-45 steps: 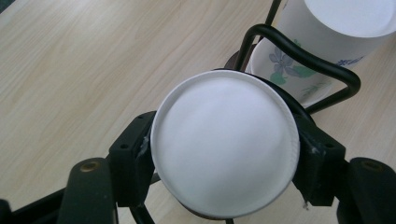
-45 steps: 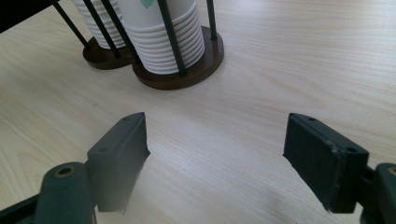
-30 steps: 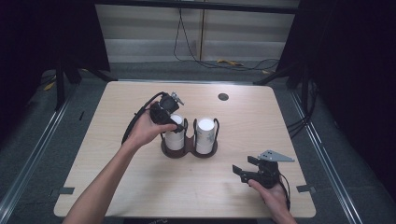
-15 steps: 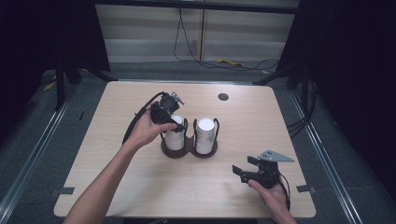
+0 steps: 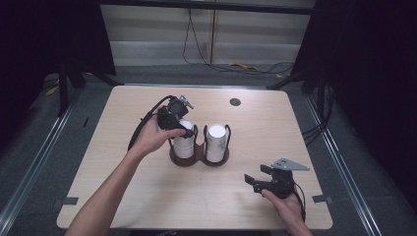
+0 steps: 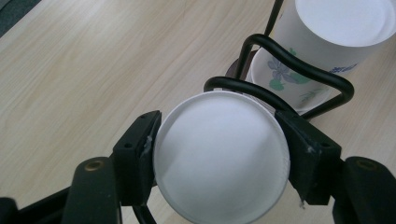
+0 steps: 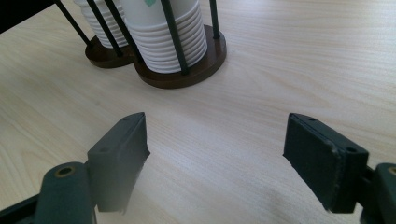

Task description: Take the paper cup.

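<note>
Two stacks of upturned white paper cups stand in a black wire holder (image 5: 199, 160) at mid-table. My left gripper (image 5: 182, 129) reaches over the left stack (image 5: 184, 145). Its jaws have just been closing and now press on both sides of the top cup (image 6: 219, 163). The right stack (image 5: 216, 140), printed with flowers (image 6: 280, 74), stands untouched beside it. My right gripper (image 5: 256, 176) rests near the table's front right, open with nothing between its fingers (image 7: 217, 144), and faces the holder's brown base (image 7: 205, 65).
A small dark round disc (image 5: 235, 102) lies on the wooden table (image 5: 295, 132) at the back right. Cables trail on the floor beyond the far edge. Bare wood lies between the holder and my right gripper.
</note>
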### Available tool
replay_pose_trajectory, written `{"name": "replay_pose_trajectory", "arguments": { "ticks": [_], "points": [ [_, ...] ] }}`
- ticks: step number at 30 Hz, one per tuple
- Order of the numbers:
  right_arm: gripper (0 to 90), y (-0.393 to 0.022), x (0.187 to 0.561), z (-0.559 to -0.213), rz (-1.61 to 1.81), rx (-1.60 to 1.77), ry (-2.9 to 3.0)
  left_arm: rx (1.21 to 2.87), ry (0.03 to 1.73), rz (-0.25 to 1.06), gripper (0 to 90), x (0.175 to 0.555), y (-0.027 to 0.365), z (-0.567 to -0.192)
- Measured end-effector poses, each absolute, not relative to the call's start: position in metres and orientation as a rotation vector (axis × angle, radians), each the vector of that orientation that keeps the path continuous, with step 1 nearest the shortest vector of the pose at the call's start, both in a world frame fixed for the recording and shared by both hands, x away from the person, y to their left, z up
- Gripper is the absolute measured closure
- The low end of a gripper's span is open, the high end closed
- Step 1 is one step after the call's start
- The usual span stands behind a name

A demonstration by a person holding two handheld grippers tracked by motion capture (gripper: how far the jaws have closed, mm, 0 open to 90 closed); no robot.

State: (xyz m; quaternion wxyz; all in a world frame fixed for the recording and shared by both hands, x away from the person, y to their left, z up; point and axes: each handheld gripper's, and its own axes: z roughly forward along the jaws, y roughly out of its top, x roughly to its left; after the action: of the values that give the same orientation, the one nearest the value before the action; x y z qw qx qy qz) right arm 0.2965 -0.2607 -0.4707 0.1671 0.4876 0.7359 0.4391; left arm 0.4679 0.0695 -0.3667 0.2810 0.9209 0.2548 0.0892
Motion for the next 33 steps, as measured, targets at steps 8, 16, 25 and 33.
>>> {"name": "replay_pose_trajectory", "arguments": {
  "ticks": [8, 16, 25, 33],
  "points": [
    [21.6, -0.261, 0.297, -0.471, 1.252, 1.387, 2.097, 2.455, 0.696, 0.227, 35.2, 0.469, 0.072, -0.366],
    [21.6, -0.261, 0.297, -0.471, 1.253, 1.389, 2.097, 2.440, 0.702, 0.225, 35.5, 0.469, 0.073, -0.362],
    [21.6, -0.261, 0.297, -0.471, 1.252, 1.389, 2.098, 2.453, 0.694, 0.254, 35.4, 0.462, 0.070, -0.360],
    [21.6, -0.261, 0.297, -0.471, 1.252, 1.389, 2.097, 2.405, 0.711, 0.243, 35.4, 0.464, 0.077, -0.356]
  ]
}}
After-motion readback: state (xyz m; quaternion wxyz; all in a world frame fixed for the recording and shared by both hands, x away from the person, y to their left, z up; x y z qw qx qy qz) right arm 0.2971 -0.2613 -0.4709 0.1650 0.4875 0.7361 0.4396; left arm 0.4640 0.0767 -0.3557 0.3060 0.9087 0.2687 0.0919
